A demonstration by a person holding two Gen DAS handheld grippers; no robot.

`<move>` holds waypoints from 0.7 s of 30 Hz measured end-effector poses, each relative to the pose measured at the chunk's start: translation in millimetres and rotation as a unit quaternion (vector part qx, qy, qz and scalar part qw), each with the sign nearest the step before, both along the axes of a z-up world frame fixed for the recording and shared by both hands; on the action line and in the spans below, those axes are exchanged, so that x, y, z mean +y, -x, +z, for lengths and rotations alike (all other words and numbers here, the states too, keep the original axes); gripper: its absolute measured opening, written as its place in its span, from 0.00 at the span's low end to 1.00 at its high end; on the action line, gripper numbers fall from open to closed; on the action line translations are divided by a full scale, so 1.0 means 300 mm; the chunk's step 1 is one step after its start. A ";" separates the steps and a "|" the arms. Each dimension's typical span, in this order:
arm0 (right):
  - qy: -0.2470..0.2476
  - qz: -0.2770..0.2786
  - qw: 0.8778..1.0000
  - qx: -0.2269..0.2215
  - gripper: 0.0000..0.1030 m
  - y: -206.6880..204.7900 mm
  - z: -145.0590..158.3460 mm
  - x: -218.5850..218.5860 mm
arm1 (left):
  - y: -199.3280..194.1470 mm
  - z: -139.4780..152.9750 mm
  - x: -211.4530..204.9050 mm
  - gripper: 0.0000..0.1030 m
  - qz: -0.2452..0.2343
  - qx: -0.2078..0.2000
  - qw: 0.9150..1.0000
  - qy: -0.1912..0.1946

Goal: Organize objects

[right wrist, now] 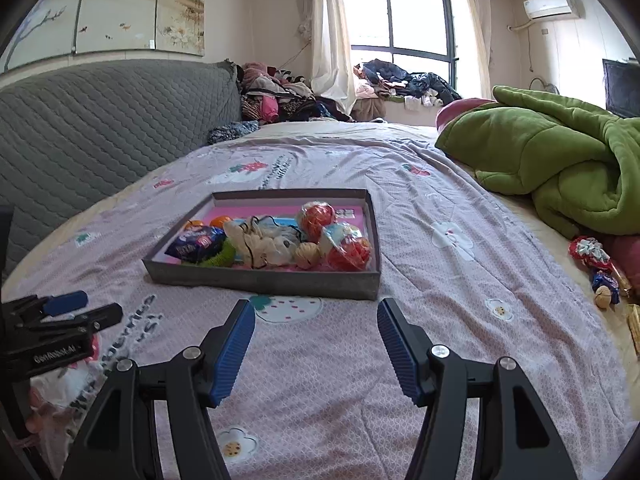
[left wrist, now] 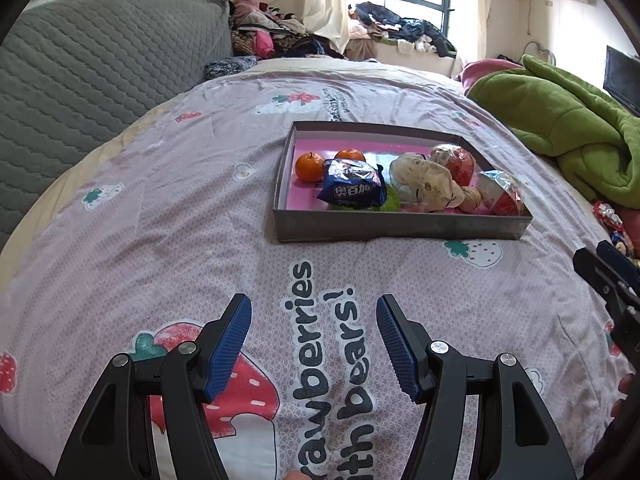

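Presently, by the left wrist view: the left gripper [left wrist: 314, 334] is held over the bed sheet [left wrist: 160, 208], fingers spread, nothing between them. Ahead of the fingers lies the grey tray [left wrist: 400, 226], in which two oranges [left wrist: 310, 166], a blue snack packet [left wrist: 352, 188], a pale cloth item [left wrist: 424, 180] and wrapped red balls [left wrist: 458, 164] are kept.

By the right wrist view: the right gripper [right wrist: 316, 336] is likewise empty, fingers spread, the tray [right wrist: 260, 278] just ahead. Well right of the fingers, loose wrapped items [right wrist: 596, 264] lie by the green blanket [right wrist: 560, 160].

Step judged: between placements. A reach rightward to the loose items is called for next.
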State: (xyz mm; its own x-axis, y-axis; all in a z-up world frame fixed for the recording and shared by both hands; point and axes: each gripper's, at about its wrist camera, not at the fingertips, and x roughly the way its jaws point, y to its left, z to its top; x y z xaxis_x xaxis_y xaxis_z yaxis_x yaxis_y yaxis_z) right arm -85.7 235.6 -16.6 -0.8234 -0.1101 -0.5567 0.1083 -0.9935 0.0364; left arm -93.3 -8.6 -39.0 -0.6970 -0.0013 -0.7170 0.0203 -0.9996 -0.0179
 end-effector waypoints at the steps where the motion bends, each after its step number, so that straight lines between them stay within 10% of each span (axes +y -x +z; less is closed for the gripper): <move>1: 0.002 0.001 1.000 -0.002 0.61 0.001 -0.006 0.003 | -0.001 -0.003 0.000 0.65 0.001 0.001 1.000 0.000; 21: 0.003 -0.005 1.000 -0.004 0.61 0.001 -0.073 0.030 | -0.005 -0.032 0.017 0.65 -0.013 0.013 1.000 0.007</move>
State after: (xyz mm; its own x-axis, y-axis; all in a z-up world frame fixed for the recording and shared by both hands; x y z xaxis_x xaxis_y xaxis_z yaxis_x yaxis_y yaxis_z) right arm -85.9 244.7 -38.6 -0.8202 -0.1056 -0.5622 0.0979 -0.9942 0.0439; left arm -91.8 -3.4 -48.5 -0.7159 0.0068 -0.6982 -0.0059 -1.0000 -0.0036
